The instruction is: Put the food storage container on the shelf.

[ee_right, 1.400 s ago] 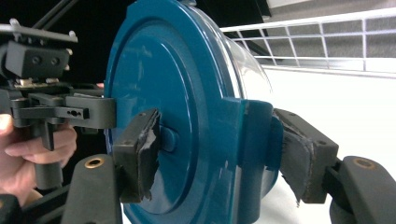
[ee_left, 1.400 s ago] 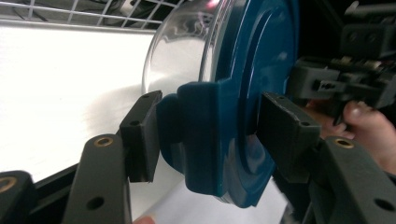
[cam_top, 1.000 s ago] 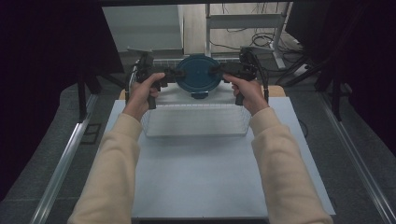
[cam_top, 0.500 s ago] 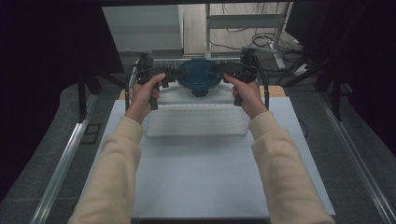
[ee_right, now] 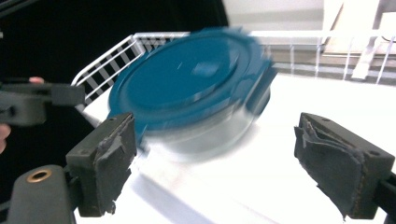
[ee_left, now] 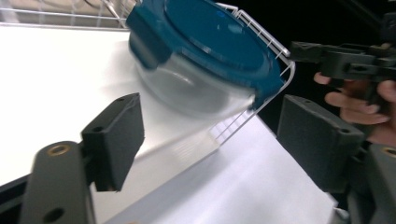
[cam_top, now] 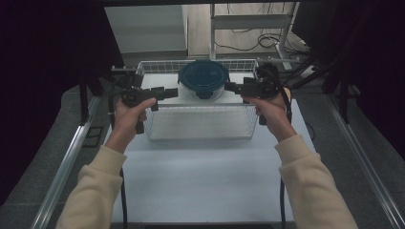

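A round glass container with a dark blue lid point(cam_top: 203, 78) rests in the far half of a white wire basket point(cam_top: 200, 108) on the table. My left gripper point(cam_top: 174, 91) hovers just left of the container, clear of it, open, its jaws having just been narrowing slightly with nothing between them. In the left gripper view the container point(ee_left: 205, 51) lies beyond the open gripper point(ee_left: 215, 135). My right gripper point(cam_top: 229, 87) sits just right of the container, open, its jaws having just been opening with nothing between them. In the right gripper view the blurred container point(ee_right: 187, 84) lies ahead of the open gripper point(ee_right: 215, 158).
The basket stands at the far end of a white table top point(cam_top: 200, 181). Metal rails point(cam_top: 62, 167) run along both sides, and dark drapes hang left and right. A shelf frame and cables point(cam_top: 248, 28) stand behind the table. Bare basket floor point(ee_left: 56, 70) lies beside the container.
Both grippers have let go of the container's sides, opened, and drawn apart sideways. The container stays in the basket.
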The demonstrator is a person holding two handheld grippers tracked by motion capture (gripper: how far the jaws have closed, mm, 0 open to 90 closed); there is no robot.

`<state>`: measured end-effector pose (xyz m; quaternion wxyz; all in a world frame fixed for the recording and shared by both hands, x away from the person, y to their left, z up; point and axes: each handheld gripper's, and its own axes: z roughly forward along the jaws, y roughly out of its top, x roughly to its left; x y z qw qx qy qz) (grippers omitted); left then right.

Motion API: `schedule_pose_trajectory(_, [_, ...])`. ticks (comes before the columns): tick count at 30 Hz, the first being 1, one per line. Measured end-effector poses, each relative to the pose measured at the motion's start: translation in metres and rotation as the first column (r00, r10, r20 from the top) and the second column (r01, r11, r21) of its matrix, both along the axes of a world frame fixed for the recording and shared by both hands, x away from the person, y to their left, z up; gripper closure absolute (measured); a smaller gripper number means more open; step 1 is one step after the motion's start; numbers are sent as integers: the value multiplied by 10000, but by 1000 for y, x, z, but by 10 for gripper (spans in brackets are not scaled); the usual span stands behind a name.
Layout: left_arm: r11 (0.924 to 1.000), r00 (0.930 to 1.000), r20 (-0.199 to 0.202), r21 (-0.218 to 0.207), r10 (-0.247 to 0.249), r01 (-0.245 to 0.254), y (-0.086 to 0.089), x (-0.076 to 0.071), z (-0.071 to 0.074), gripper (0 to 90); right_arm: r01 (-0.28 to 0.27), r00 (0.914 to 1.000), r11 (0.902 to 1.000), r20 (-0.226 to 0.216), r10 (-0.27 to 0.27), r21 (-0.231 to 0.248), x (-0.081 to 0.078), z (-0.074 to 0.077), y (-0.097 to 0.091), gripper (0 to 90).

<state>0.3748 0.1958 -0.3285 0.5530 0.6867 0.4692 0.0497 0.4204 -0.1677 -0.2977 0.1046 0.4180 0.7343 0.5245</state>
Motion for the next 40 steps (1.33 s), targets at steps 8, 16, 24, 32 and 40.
schedule_pose_trajectory(8, [9987,9994,231,460,-245,234,8,-56,-41,237,-496,9975,9979,482,517,-424,-49,-24,-18,131])
schedule_pose_trajectory(16, [9907,9990,-21,1281,-452,451,18,-114,-82,239,-511,9945,9963,878,571,-696,-116,-75,-48,146])
schedule_pose_trajectory(24, [9750,9979,-540,2172,-366,475,5,-138,-139,237,-199,9996,9864,150,227,-1632,-140,-141,-75,158])
schedule_pose_trajectory(32, [9659,9985,-471,2559,-281,393,1,-140,-158,235,-126,9992,9703,-409,28,-2414,-150,-189,-77,180])
schedule_pose_trajectory(40, [9657,9994,-336,2592,-73,158,5,-136,-155,220,-49,10000,9769,-7,49,-2134,-150,-188,-77,176])
